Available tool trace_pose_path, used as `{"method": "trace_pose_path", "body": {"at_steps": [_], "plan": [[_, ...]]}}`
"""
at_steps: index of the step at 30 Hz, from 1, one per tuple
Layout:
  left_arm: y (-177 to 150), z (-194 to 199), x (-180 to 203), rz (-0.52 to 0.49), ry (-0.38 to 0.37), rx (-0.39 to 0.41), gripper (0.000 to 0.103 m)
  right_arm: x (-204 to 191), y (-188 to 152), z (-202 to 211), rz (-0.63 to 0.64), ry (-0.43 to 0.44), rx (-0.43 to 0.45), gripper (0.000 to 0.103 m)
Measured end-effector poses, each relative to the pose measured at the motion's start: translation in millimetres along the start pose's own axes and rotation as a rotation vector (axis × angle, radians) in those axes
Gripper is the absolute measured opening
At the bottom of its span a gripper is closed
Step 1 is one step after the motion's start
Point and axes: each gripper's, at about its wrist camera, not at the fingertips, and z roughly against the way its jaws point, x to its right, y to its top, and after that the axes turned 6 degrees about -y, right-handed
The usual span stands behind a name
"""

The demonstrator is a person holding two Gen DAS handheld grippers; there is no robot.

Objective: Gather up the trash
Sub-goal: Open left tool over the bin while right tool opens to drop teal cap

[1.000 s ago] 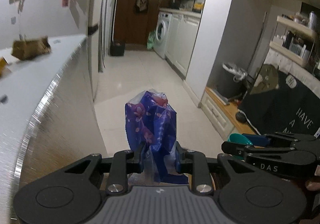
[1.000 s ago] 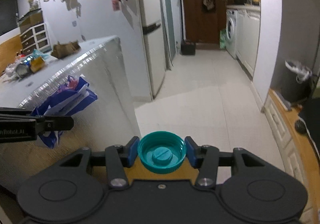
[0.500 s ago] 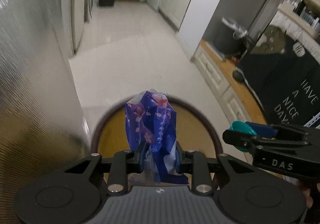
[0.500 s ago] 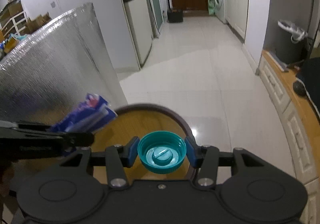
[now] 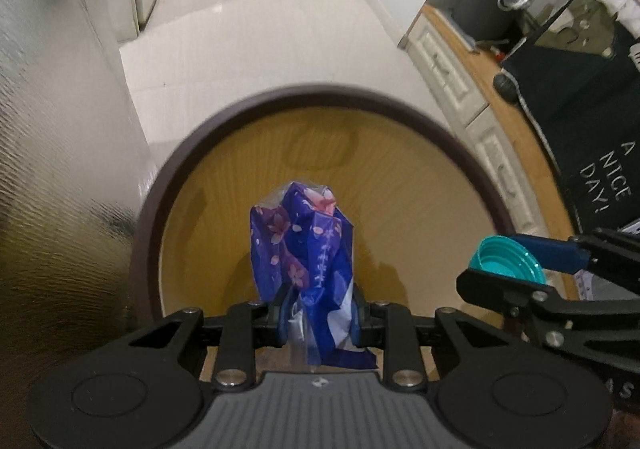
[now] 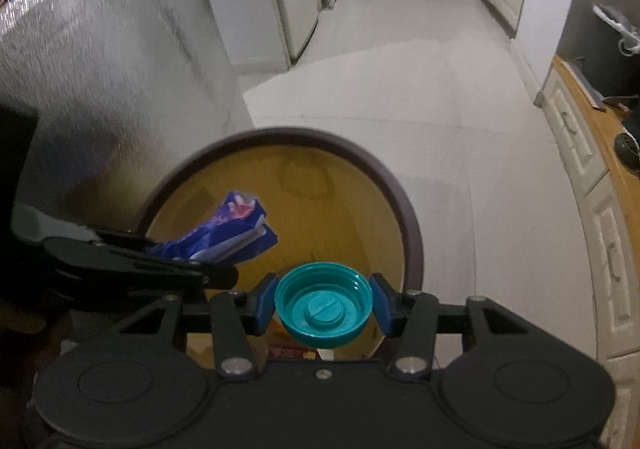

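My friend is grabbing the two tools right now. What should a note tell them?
Left tool: shut on the crumpled blue flowered wrapper.
Right tool: shut on the teal bottle cap, its open side facing the camera.
Both are held over the mouth of the round brown-rimmed bin, which stands on the white floor beside the silver-covered counter.
Done: both pieces picked up and brought to the bin.
Left: open each tool so wrapper and cap drop in.

One wrapper, one teal cap, one bin.
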Motion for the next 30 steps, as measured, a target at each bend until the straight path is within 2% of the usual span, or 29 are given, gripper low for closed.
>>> {"method": "trace_pose_path", "body": {"at_steps": [5,10,11,12,14,22,30], "plan": [[3,-23,-5,-0.011,0.006,-0.046,0.03,-7,2,-18,0.062,0.0,-0.055,0.05],[9,-39,-4,-0.039,0.029,-0.06,0.033,-9,2,-32,0.096,-0.002,-0.091,0.05],[9,-41,-4,-0.041,0.033,-0.059,0.039,-10,2,-34,0.099,-0.002,-0.096,0.05],[8,-43,-5,-0.043,0.042,-0.059,0.05,-10,3,-36,0.101,-0.003,-0.1,0.05],[6,-43,-7,-0.05,0.048,-0.06,0.055,-10,3,-39,0.102,-0.005,-0.105,0.05],[3,-33,0,-0.082,0.04,-0.058,0.062,-1,2,-40,0.141,0.011,-0.114,0.05],[-1,-21,10,-0.107,0.029,-0.046,0.077,3,-1,-24,0.177,0.029,-0.1,0.05]]}}
